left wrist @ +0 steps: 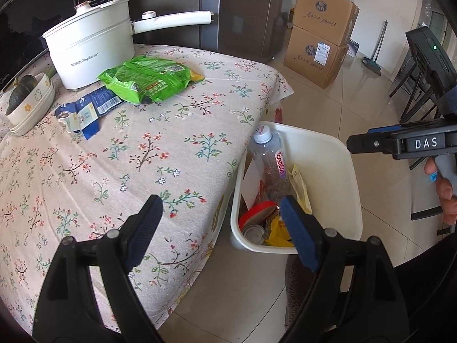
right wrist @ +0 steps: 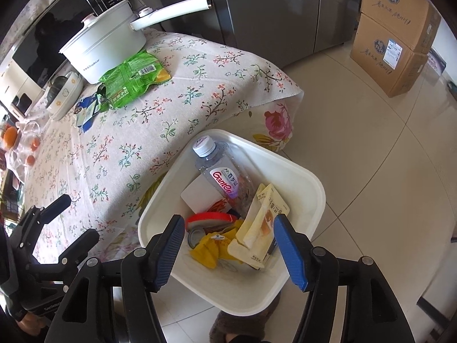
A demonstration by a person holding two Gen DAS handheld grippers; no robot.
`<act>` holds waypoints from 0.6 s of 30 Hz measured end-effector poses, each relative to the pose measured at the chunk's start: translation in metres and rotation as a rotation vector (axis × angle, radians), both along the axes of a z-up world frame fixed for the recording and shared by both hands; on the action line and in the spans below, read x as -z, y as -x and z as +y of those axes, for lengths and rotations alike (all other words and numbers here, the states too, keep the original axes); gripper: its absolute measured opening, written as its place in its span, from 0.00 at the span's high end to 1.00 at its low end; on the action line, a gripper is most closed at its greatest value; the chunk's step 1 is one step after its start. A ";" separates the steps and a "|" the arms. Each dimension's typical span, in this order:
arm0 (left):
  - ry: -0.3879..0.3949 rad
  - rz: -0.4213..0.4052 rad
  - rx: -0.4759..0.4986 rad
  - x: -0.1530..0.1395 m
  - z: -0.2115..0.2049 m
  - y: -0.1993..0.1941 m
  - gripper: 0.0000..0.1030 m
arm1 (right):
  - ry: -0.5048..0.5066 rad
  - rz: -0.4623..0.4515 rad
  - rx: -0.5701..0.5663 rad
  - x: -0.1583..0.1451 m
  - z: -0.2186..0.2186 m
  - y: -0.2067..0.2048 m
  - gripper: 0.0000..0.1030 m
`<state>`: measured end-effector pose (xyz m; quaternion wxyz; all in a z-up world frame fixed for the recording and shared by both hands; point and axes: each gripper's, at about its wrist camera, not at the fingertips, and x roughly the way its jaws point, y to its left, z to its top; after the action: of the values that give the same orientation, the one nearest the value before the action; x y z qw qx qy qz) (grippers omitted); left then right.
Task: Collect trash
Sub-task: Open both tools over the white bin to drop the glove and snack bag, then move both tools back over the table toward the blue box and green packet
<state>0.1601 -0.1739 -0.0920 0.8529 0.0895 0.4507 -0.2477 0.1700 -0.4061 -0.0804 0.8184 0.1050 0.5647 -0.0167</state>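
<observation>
- The white plastic bin [right wrist: 310, 197] stands on the tiled floor, tight against the near side of the table [left wrist: 160, 154], just short of the table's right corner.
- In the bin a clear water bottle [right wrist: 220, 177] with a white cap and a pink label leans against the wall nearest the table, cap up.
- Beside it lie a pale yellow wrapper [right wrist: 264, 225], a crumpled yellow wrapper [right wrist: 210, 250], a red lid [right wrist: 211, 217], a tin can end [right wrist: 197, 235] and a white card [right wrist: 200, 195].
- The right gripper [right wrist: 228, 247] hangs above the bin with its blue pads spread wide and nothing between them.
- The left gripper [left wrist: 221, 223] hovers over the table's near edge, one finger above the cloth and the other above the bin; its fingers stand wide apart and empty.
- On the flowered tablecloth, toward the far edge, a crumpled green snack bag [left wrist: 148, 81] lies touching the base of a white electric pot [left wrist: 91, 48].
- Just in front of the pot a flattened blue and white carton [left wrist: 85, 113] lies flat, its small round spout showing.
- At the table's left edge stacked white bowls [left wrist: 31, 105] hold a dark green squash [left wrist: 21, 93].
</observation>
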 end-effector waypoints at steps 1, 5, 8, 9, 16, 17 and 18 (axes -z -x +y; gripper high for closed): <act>0.000 0.000 -0.014 0.000 0.005 -0.003 0.16 | 0.007 -0.006 -0.003 -0.002 0.002 -0.002 0.31; -0.003 -0.004 -0.079 -0.002 0.025 -0.017 0.13 | 0.045 -0.027 -0.021 -0.009 0.015 -0.011 0.27; -0.005 -0.005 -0.141 -0.004 0.044 -0.030 0.13 | 0.060 -0.037 -0.046 -0.012 0.026 -0.020 0.26; -0.007 -0.004 -0.163 -0.004 0.052 -0.036 0.13 | 0.064 -0.039 -0.053 -0.012 0.029 -0.024 0.25; 0.032 0.010 -0.325 -0.001 0.107 -0.086 0.13 | 0.089 -0.045 -0.087 -0.008 0.054 -0.063 0.24; 0.042 0.010 -0.341 0.000 0.113 -0.094 0.13 | 0.087 -0.042 -0.085 -0.007 0.056 -0.069 0.24; 0.045 0.010 -0.355 0.002 0.119 -0.101 0.13 | 0.085 -0.039 -0.084 -0.005 0.060 -0.075 0.24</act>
<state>0.2615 -0.0550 -0.0938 0.8827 -0.0116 0.4582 -0.1037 0.2454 -0.3465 -0.0750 0.8330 0.0468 0.5513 -0.0043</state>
